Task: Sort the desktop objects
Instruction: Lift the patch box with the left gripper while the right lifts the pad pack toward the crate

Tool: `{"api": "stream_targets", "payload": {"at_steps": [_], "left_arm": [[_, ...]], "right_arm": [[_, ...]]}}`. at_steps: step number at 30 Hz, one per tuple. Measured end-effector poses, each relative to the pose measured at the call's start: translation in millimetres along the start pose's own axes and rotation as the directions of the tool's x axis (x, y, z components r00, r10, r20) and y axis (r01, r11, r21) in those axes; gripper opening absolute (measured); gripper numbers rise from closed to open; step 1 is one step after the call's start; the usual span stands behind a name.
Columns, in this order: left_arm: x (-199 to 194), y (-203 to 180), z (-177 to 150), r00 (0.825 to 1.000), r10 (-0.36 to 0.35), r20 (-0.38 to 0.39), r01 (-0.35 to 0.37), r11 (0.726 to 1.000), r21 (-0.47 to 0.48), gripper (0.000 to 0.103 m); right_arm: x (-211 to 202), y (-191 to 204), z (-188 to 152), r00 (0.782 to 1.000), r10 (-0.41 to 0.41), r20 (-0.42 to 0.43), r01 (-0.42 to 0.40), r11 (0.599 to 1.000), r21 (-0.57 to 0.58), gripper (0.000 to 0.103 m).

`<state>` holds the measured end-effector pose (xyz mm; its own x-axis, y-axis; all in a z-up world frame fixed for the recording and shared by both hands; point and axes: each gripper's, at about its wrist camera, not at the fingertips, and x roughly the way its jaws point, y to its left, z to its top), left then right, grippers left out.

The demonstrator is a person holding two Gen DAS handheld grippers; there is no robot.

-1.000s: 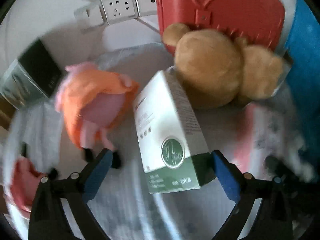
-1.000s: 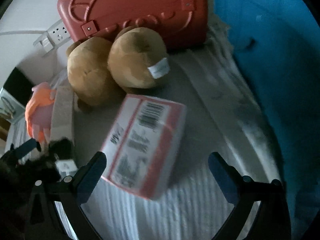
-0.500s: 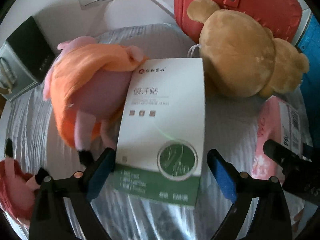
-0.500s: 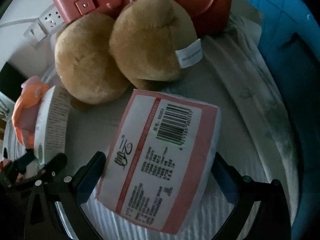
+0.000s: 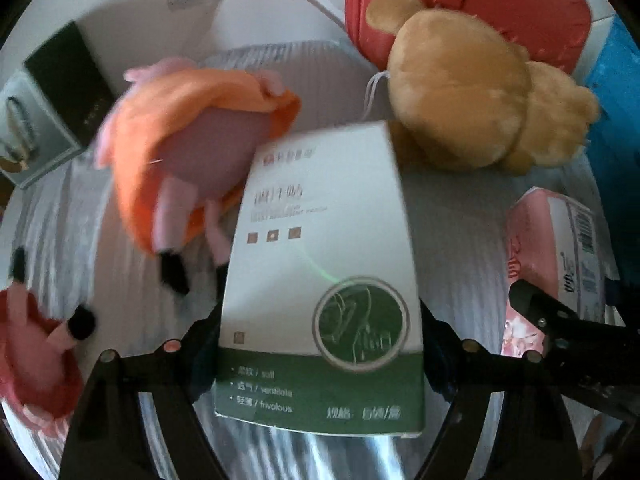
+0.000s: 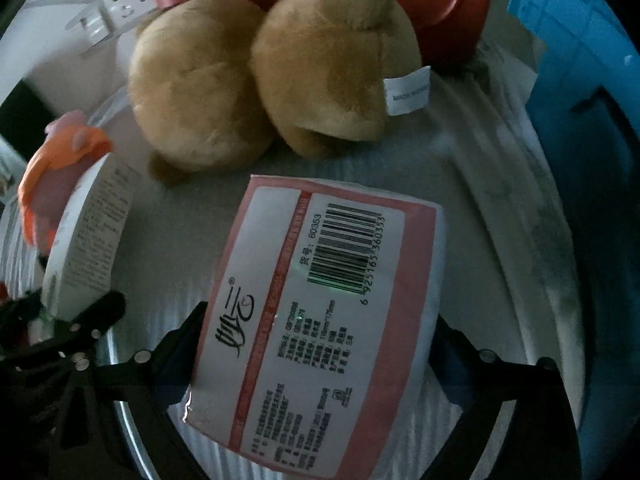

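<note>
My left gripper [image 5: 320, 344] is shut on a white and green box [image 5: 324, 264], its fingers pressed on both sides of the box. My right gripper [image 6: 316, 344] is shut on a pink tissue pack [image 6: 320, 312] with a barcode on top. The tissue pack also shows in the left wrist view [image 5: 560, 248] at the right, and the green box shows in the right wrist view [image 6: 88, 240] at the left. Both lie on a pale striped cloth [image 5: 452, 232].
A brown plush bear [image 5: 472, 92] lies beyond both boxes, in front of a red case [image 5: 480, 4]. An orange and pink plush pig [image 5: 188, 152] lies left of the green box. A red plush [image 5: 32, 360] is at far left. A blue bin [image 6: 580, 80] stands at right.
Both grippers moved forward over their boxes and closed from wide open onto them. The green box and the tissue pack now sit between the fingers.
</note>
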<state>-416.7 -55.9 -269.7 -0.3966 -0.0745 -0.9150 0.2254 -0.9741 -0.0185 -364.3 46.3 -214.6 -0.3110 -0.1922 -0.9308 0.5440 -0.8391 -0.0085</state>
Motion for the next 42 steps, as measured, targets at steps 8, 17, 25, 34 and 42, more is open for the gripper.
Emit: {"api": "stream_targets", "payload": {"at_steps": [8,17,25,34,42], "left_arm": [[-77.1,1.4,-44.2,0.995,0.012,0.097,-0.012,1.000,-0.001,0.082],[-205.3,19.3,-90.4,0.958,0.032,0.285,-0.019,0.999,-0.049,0.082],[-301.9,37.2,-142.6,0.890,0.025,0.456,0.010,0.997,-0.075,0.082],[-360.6,18.4,-177.3,0.825,-0.064,0.561,0.089,0.996,-0.018,0.082],[-397.5,-57.3,-193.1,0.774,-0.098,0.626,0.096,0.995,0.038,0.082]], "right_arm": [[-68.1,4.1,-36.6,0.997,0.025,0.077,-0.020,0.998,-0.058,0.098],[-188.5,31.3,-93.3,0.959,0.064,0.276,-0.016,0.985,-0.171,0.098],[-293.8,55.9,-149.0,0.885,0.072,0.460,0.035,0.975,-0.219,0.098],[-372.7,40.1,-204.7,0.800,-0.054,0.597,0.167,0.976,-0.136,0.098],[-428.6,-26.5,-230.1,0.712,-0.086,0.697,0.184,0.981,-0.067,0.098]]}}
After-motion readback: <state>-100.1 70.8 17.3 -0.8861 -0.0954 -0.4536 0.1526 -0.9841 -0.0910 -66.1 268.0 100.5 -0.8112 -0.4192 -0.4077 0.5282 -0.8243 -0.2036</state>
